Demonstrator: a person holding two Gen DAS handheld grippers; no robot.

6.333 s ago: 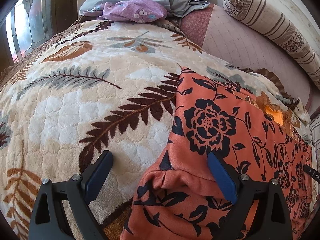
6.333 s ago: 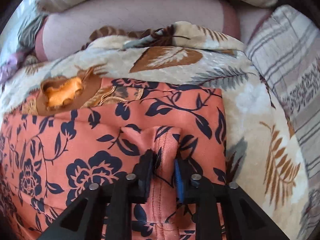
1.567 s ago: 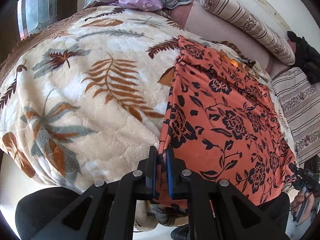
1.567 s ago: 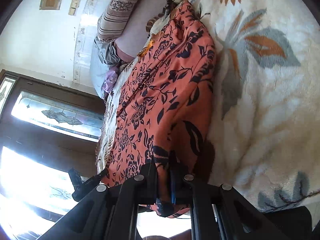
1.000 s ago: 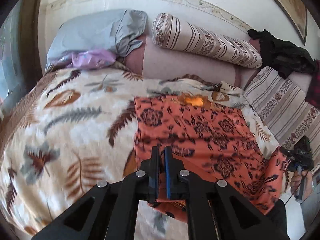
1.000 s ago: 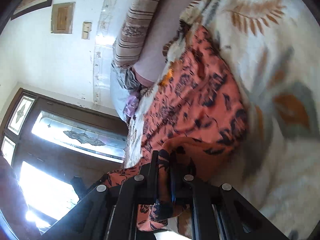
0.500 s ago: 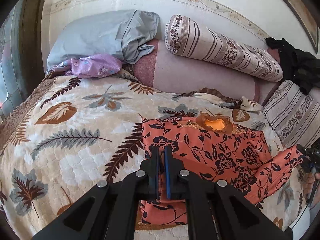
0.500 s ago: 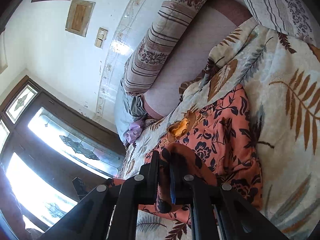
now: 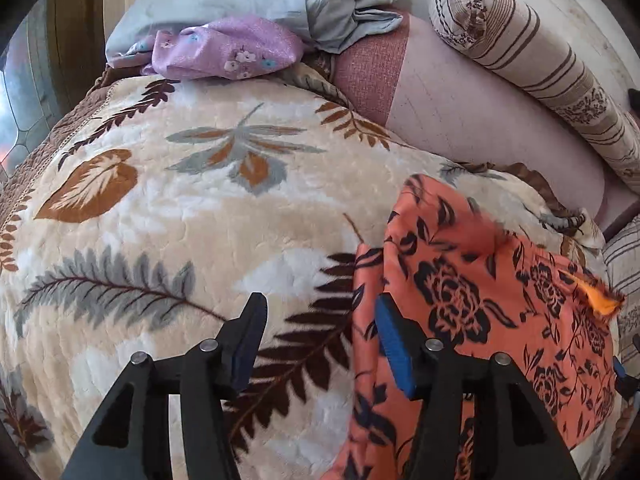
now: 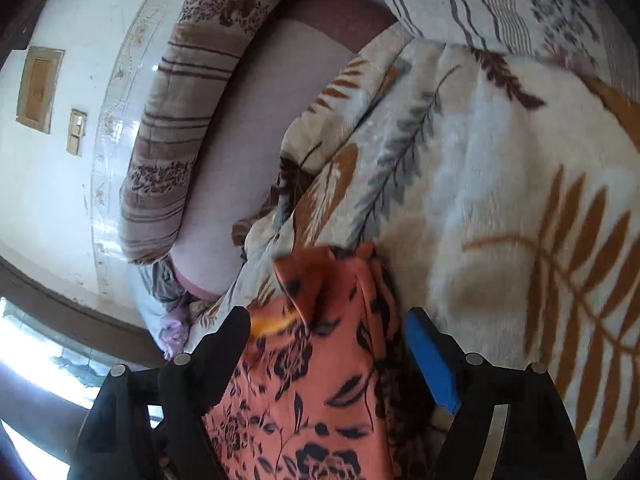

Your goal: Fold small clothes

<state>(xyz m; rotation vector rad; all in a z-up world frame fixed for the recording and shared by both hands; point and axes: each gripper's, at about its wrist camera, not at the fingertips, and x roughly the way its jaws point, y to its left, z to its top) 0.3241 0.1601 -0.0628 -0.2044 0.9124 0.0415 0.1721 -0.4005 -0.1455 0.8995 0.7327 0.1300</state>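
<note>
Lying doubled over on blanket, orange floral garment at 4 o'clock; left gripper and right gripper fingers spread, gripping nothing. First fold looks done; further folds, smoothing left.

Bright daylight, window glare blown out lower left, motion blur on garment edges, fisheye-bent borders.

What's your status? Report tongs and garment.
Left tongs open. Right tongs open. Orange floral garment released, lying on blanket. No obstruction seen.
</note>
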